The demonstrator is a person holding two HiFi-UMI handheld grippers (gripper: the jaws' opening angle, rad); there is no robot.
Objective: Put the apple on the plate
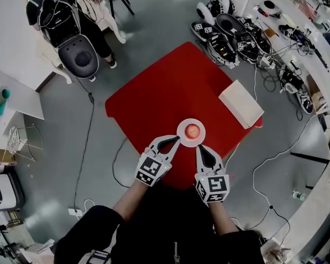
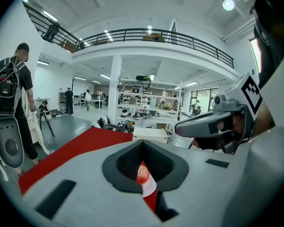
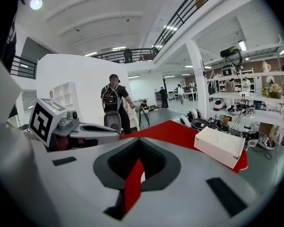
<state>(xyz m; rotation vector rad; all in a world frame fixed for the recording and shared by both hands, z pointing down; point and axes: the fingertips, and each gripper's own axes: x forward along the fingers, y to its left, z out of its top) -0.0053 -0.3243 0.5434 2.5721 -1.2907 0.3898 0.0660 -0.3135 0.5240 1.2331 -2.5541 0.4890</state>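
The red apple (image 1: 192, 130) sits in the middle of a small white plate (image 1: 182, 137) near the front edge of the red table (image 1: 165, 92). My left gripper (image 1: 176, 141) is shut and empty, its tip just left of the plate. My right gripper (image 1: 200, 148) is also shut and empty, just below and right of the plate. In the left gripper view the closed jaws (image 2: 142, 144) leave a slit showing the apple (image 2: 141, 173) and plate (image 2: 149, 188), with the right gripper (image 2: 210, 125) alongside. In the right gripper view the slit under the jaws (image 3: 141, 144) shows only red table.
A white box (image 1: 241, 103) lies at the table's right edge, (image 3: 218, 145) in the right gripper view. A person with a backpack (image 1: 58, 4) stands at the far left behind a grey seat (image 1: 79, 55). Gear and cables (image 1: 234, 34) litter the floor at the far right.
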